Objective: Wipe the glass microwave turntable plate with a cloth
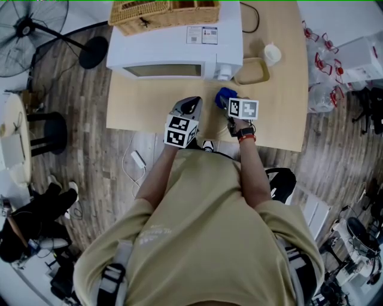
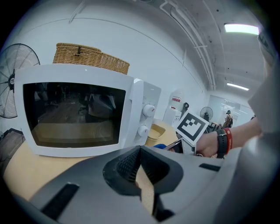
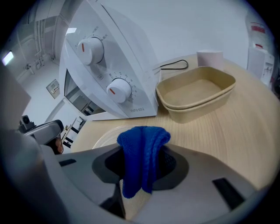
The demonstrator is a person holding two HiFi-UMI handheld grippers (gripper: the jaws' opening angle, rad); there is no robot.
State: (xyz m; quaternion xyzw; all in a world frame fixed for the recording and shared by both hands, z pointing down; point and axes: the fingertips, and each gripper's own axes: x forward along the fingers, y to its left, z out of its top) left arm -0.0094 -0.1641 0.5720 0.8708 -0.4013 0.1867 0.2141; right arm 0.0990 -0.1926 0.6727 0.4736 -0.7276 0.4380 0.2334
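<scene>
The glass turntable plate (image 3: 107,136) lies flat on the wooden table (image 3: 245,131), just beyond my right gripper's jaws and in front of the microwave (image 3: 105,74). My right gripper (image 3: 141,154) is shut on a folded blue cloth (image 3: 141,157), which sticks up between its jaws. In the head view the cloth (image 1: 224,94) shows ahead of the right gripper (image 1: 231,105). My left gripper (image 1: 190,104) hovers beside it on the left, over the table. Its jaws (image 2: 141,151) meet with nothing between them. The plate does not show clearly in the head view.
The white microwave (image 1: 176,51) stands at the table's back with its door closed and a wicker basket (image 1: 161,13) on top. To its right are stacked beige trays (image 1: 252,71) and a white cup (image 1: 272,54). A floor fan (image 1: 30,27) stands at the left.
</scene>
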